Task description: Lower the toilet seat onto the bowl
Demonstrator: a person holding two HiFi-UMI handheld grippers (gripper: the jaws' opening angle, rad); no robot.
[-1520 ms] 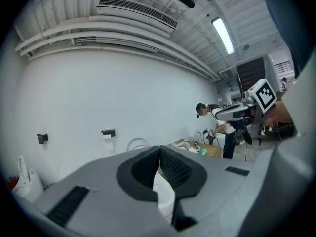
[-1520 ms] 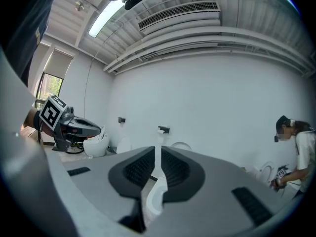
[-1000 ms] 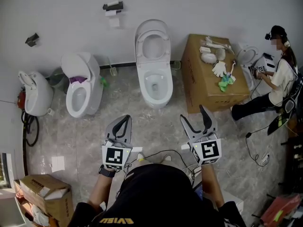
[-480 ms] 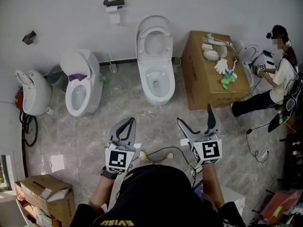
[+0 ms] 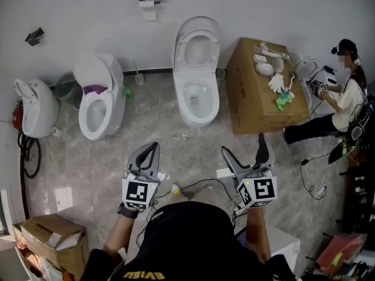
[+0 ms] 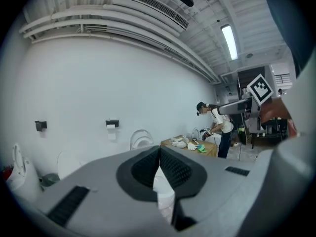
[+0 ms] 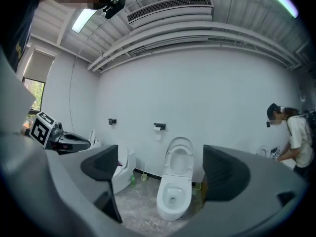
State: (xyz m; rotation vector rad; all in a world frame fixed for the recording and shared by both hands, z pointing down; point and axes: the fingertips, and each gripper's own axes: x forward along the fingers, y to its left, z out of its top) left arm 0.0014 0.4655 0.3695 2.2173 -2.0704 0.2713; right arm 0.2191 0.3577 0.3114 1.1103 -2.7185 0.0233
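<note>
A white toilet (image 5: 199, 98) stands against the far wall in the middle of the head view. Its seat (image 5: 199, 44) is raised against the lid, and the bowl (image 5: 198, 97) lies open below. In the right gripper view the same toilet (image 7: 174, 201) shows between the jaws, seat (image 7: 179, 157) up. My right gripper (image 5: 245, 150) is open wide with nothing between its fingers, well short of the toilet. My left gripper (image 5: 146, 156) is shut and empty, at the same distance, to the left.
A second toilet (image 5: 99, 98) and a third fixture (image 5: 35, 107) stand to the left. A large cardboard box (image 5: 261, 95) with gloves on top stands right of the middle toilet. A person (image 5: 340, 104) crouches at far right. Cables (image 5: 199, 186) trail on the marble floor.
My right gripper's jaws have spread wider. Both grippers and my view have shifted slightly forward toward the toilets. The seat has not moved.
</note>
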